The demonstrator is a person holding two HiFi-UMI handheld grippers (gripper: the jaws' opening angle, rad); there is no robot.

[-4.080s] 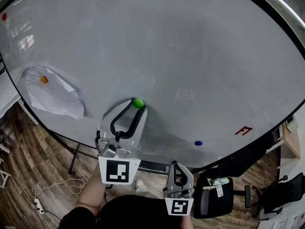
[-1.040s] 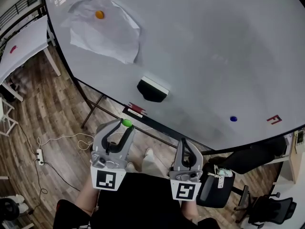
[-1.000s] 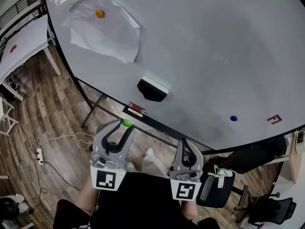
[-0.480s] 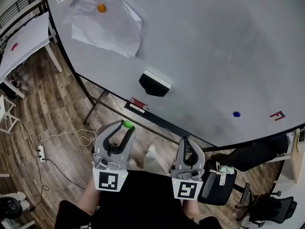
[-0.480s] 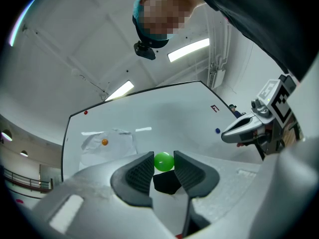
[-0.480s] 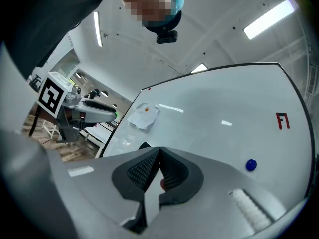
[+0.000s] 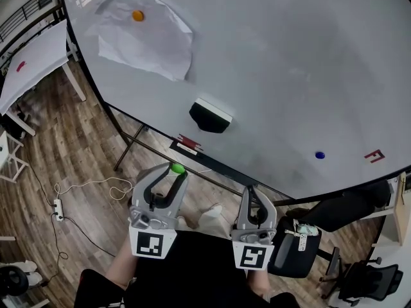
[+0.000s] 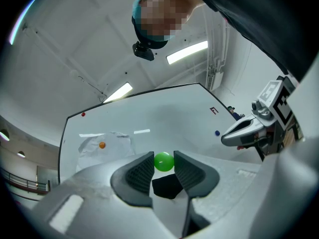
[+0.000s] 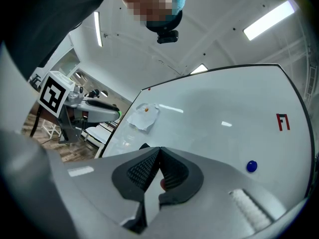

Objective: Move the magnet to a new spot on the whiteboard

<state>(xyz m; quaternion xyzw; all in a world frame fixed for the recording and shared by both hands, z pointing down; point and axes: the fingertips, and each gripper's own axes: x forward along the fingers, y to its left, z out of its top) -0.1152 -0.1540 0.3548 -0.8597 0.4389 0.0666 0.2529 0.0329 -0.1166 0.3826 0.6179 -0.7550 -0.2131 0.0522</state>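
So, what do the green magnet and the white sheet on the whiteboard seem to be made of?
Green magnet: probably a glossy plastic shell, since a bright highlight shows on it. White sheet: likely thin matte paper, creased and wrinkled.

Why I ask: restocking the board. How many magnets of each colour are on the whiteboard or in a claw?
Green magnet, in the left claw: 1
Orange magnet: 1
Blue magnet: 1
Red magnet: 1
Total: 4
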